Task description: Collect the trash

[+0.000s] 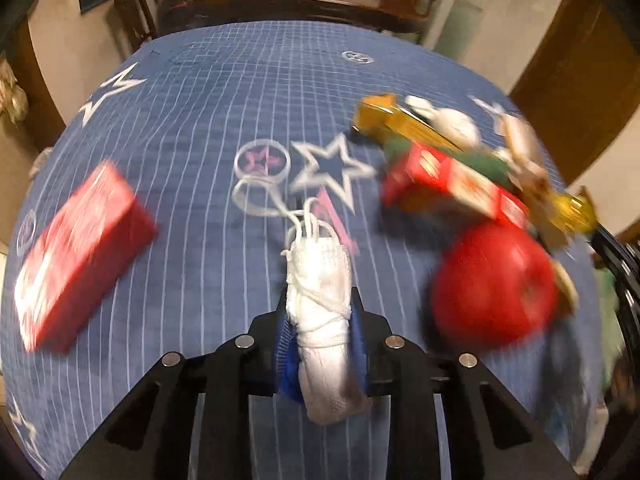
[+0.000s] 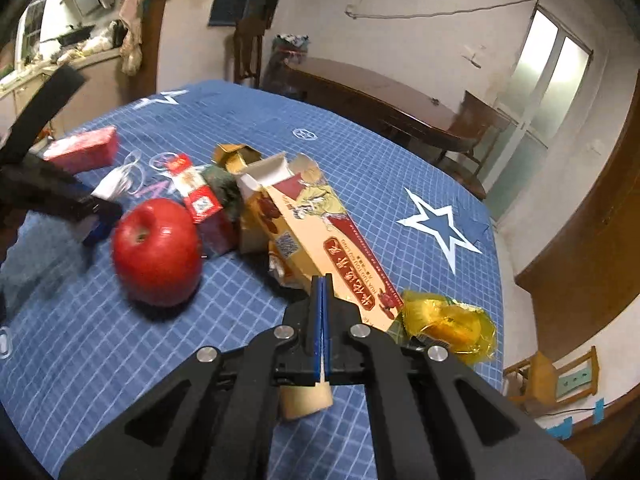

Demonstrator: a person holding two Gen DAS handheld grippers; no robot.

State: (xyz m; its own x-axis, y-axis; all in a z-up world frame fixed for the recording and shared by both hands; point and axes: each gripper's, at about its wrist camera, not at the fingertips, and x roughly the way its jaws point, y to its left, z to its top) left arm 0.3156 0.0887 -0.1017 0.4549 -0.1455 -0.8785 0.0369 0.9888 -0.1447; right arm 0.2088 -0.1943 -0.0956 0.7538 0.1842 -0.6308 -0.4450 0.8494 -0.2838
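My left gripper [image 1: 320, 304] is shut on a white mesh bundle with string [image 1: 322, 300] and holds it over the blue cloth; it also shows in the right wrist view [image 2: 114, 184]. My right gripper [image 2: 322, 280] is shut on the flap of a long torn yellow carton [image 2: 312, 232]. The carton lies among other trash: a red packet [image 2: 196, 192], a gold box [image 2: 234, 156] and a yellow wrapper [image 2: 452, 324]. In the left wrist view the pile [image 1: 452, 172] is blurred at the right.
A red apple [image 2: 158, 250] sits beside the pile, also in the left wrist view [image 1: 494, 284]. A red box [image 1: 80, 256] lies at the left. The blue grid tablecloth [image 1: 200, 112] covers the table. A dark wooden table [image 2: 380, 96] and chairs stand behind.
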